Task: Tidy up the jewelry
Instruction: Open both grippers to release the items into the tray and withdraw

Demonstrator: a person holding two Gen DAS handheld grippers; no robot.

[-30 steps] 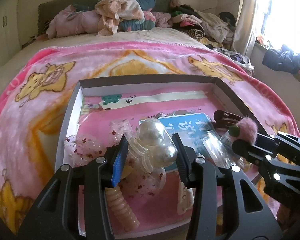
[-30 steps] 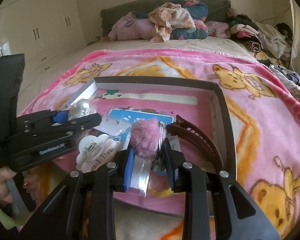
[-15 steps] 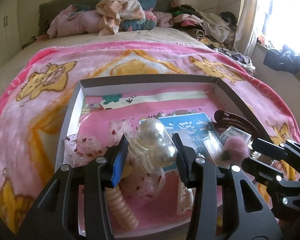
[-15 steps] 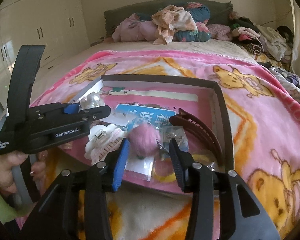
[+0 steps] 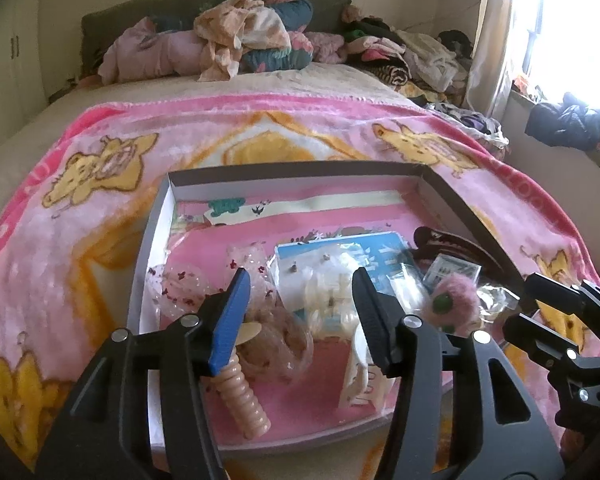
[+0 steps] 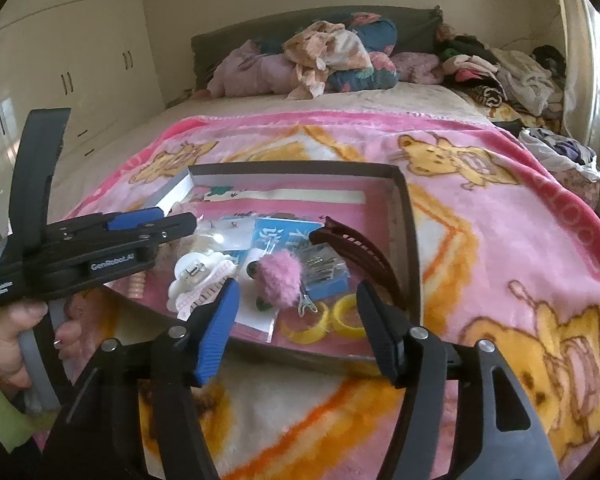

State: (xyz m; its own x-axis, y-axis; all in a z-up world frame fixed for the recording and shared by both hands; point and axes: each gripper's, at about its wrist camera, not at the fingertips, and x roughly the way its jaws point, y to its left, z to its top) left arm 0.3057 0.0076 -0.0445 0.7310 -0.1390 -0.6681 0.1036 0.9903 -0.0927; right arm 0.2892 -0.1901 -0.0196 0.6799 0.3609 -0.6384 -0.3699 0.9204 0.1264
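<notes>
Both my grippers hang released over the tray (image 6: 404, 216).
Pink pompom clip (image 6: 281, 278) lies at its 5 o'clock: light, soft, squashy; I'd pinch its metal clasp (image 6: 306, 304). Left gripper (image 5: 298, 300), right gripper (image 6: 296, 312) empty.

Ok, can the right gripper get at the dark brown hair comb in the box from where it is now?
Probably yes. The right gripper is open and empty just short of the box, and the brown comb lies uncovered along the right wall, with only yellow rings nearby.

Left gripper (image 5: 300, 304) has released the pearl clip; right gripper (image 6: 296, 320) dropped the pink pom-pom (image 6: 280, 278) into tray (image 6: 414, 248), both spread
</notes>
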